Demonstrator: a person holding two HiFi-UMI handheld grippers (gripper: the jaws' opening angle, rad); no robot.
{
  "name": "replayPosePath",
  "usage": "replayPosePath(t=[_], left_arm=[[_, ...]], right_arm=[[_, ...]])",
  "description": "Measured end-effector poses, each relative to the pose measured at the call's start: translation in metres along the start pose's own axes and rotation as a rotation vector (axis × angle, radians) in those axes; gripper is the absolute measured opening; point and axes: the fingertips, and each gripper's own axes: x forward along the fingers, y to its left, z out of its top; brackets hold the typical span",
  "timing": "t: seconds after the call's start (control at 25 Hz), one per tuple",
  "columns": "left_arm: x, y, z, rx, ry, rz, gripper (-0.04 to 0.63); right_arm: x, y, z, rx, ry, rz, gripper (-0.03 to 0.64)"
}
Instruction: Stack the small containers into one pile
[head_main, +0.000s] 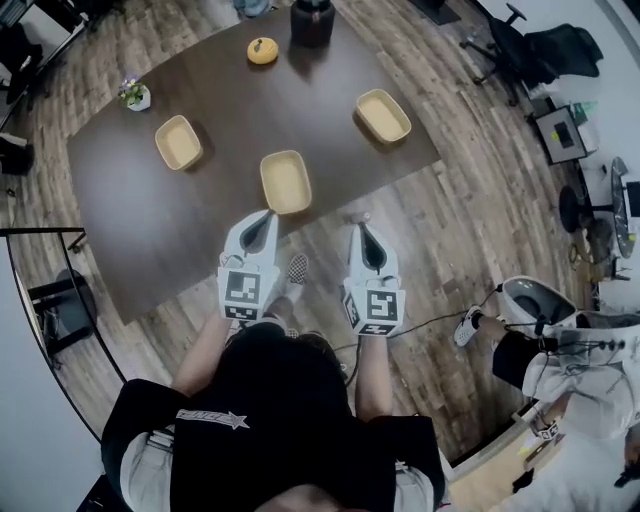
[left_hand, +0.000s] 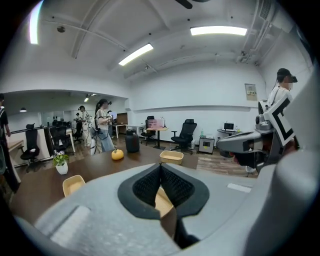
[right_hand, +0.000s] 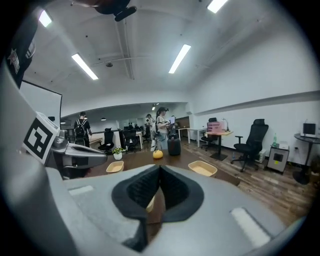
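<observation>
Three shallow tan containers lie apart on the dark table: a left container, a middle container near the front edge, and a right container. My left gripper hovers just in front of the middle one, jaws shut and holding nothing. My right gripper hangs over the floor beside the table's front edge, also shut and holding nothing. In the left gripper view the left gripper faces the left container and the right container. In the right gripper view the right gripper points toward the left container and the right container.
At the table's far end are an orange pumpkin-shaped object, a dark jug and a small potted plant. A black metal frame stands left of the table. Another person is at the right, near office chairs.
</observation>
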Motion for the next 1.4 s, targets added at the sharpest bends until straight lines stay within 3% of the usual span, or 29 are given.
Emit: replayPosePath(t=[0.52,0.6,0.76,1.08,1.32,1.4], left_arm=[[0.040,0.083,-0.063,-0.136,0.141,0.131,0.011],[0.043,0.090,-0.075,-0.158,0.165,0.143,0.011],[0.050,0.097,-0.094,-0.189,0.199,0.156,0.011],[0.052,0.102,-0.139,-0.247,0.275,0.181,0.011],[0.053,0.108,-0.148,-0.272,0.300,0.185,0.011],[0.057,0.109,-0.150,-0.278,0.297,0.184,0.011]], right_arm=[[0.133,0.028,-0.052,-0.010,0.196,0.141,0.006],[0.147,0.037,-0.070,0.006,0.253,0.183,0.175],[0.169,0.044,-0.103,0.021,0.338,0.208,0.211],[0.187,0.043,-0.148,0.040,0.437,0.213,0.212],[0.186,0.045,-0.162,0.063,0.497,0.211,0.208],[0.188,0.041,-0.165,0.063,0.512,0.199,0.137]])
